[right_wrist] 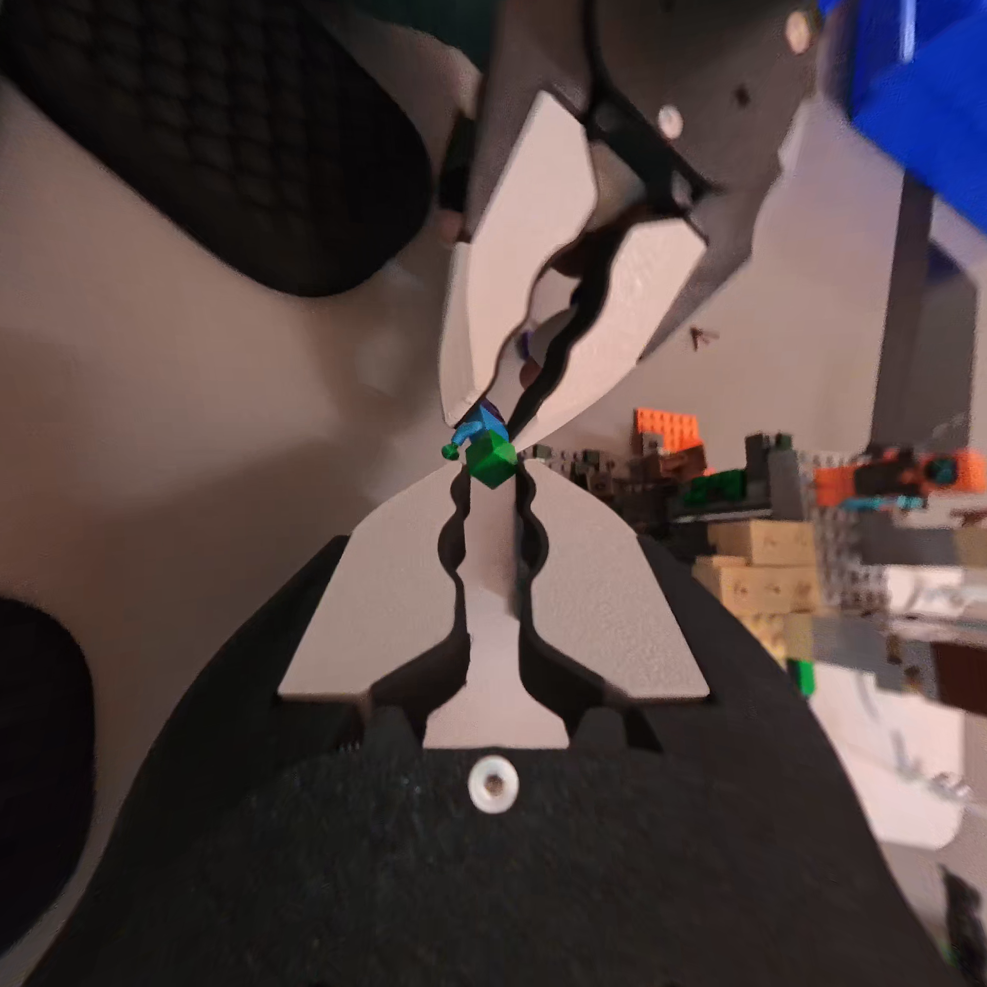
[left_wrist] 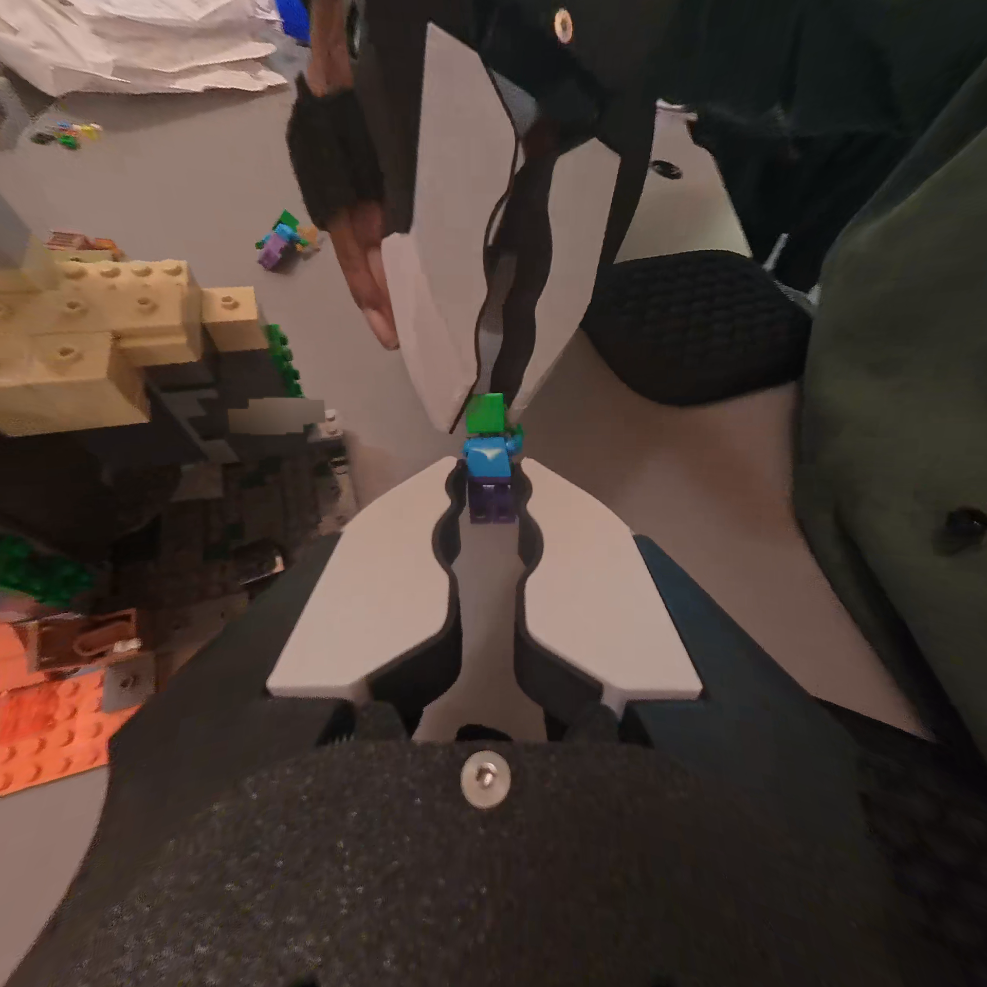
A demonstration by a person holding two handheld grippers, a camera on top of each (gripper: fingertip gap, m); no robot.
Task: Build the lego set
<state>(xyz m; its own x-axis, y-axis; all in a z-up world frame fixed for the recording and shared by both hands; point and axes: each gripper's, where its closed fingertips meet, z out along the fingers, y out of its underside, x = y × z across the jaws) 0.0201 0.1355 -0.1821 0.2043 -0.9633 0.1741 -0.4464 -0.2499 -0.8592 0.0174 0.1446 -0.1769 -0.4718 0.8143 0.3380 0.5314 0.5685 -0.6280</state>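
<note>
On the grey tabletop (left_wrist: 176, 176) a tan-and-dark lego build (left_wrist: 107, 342) stands left, while mid-air the left tool (left_wrist: 488, 480) pinches a green-headed minifigure (left_wrist: 488, 454) by its legs and the right tool (right_wrist: 491, 475) clamps its head.

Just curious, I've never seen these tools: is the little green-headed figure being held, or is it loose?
Held. The left gripper is shut on the minifigure at its legs; the right gripper pinches its green head.

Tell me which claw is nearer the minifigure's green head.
Right. The right claw flanks the green head with its tips; the left claw grips the purple legs, farther down.
</note>
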